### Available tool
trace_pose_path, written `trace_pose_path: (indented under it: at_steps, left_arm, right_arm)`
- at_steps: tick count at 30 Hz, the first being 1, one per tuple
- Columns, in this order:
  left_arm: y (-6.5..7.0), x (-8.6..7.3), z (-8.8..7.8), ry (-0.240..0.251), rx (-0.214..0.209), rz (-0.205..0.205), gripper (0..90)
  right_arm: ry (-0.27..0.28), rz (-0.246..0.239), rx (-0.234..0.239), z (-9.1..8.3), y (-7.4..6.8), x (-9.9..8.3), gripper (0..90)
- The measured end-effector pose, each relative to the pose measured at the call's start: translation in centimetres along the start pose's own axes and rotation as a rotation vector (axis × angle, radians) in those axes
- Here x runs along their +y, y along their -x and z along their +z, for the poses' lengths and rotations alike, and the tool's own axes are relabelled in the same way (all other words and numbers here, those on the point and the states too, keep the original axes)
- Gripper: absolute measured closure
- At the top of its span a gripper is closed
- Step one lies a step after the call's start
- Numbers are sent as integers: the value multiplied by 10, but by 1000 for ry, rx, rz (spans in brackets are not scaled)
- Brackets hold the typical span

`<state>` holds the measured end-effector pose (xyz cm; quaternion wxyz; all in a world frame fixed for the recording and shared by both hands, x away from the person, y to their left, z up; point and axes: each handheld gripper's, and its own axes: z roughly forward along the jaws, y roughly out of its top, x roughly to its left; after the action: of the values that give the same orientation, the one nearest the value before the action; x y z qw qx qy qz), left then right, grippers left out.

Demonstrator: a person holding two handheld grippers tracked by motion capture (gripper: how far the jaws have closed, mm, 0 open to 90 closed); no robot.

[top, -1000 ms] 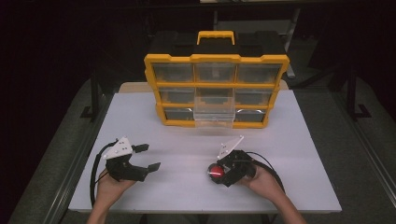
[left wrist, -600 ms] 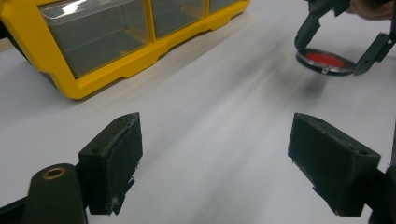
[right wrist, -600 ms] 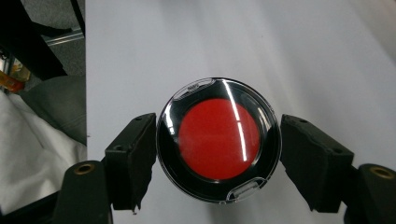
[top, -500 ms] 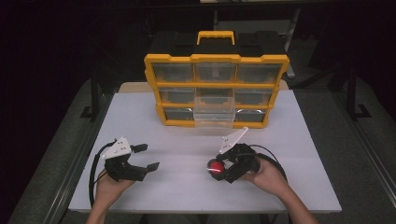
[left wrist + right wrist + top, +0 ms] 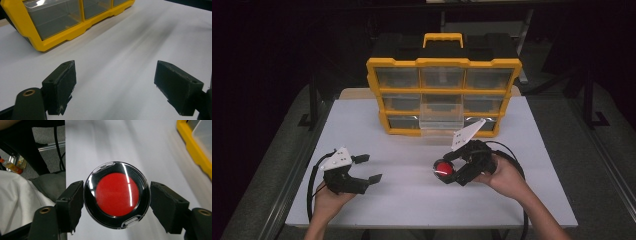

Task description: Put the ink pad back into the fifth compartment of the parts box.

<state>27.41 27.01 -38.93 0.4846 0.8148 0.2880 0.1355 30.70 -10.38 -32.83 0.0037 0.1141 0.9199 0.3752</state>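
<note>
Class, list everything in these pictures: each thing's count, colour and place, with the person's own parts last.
Organiser: one, yellow frame, black top, clear drawers, at the table's far side.
Open drawer: one, clear, pulled out of the organiser's middle column.
Round case: one, black rim, red centre, between the right gripper's jaws.
Table: one, white, under everything.
Left gripper: one, black, open, near left.
Right gripper: one, black, shut on the case.
Hands: two, at the near edge, left and right.

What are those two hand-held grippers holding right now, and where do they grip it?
The right hand-held gripper clamps a round red-and-black case by its opposite rim edges. The left hand-held gripper holds nothing, jaws open.
</note>
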Motion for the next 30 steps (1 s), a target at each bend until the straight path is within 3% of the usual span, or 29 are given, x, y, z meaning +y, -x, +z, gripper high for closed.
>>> trace_pose_path:
  at_steps: [7, 13, 30]
  left_arm:
    - [0, 0, -1, -5, 3, -1, 178]
    - [-1, 0, -2, 13, 0, -13, 178]
    - [-2, 0, -4, 5, 4, 2, 178]
  right_arm:
    - [-5, -8, 3, -13, 1, 14, 284]
    - [30, -6, 28, -24, 1, 25, 283]
    - [29, -49, 8, -60, 9, 76, 284]
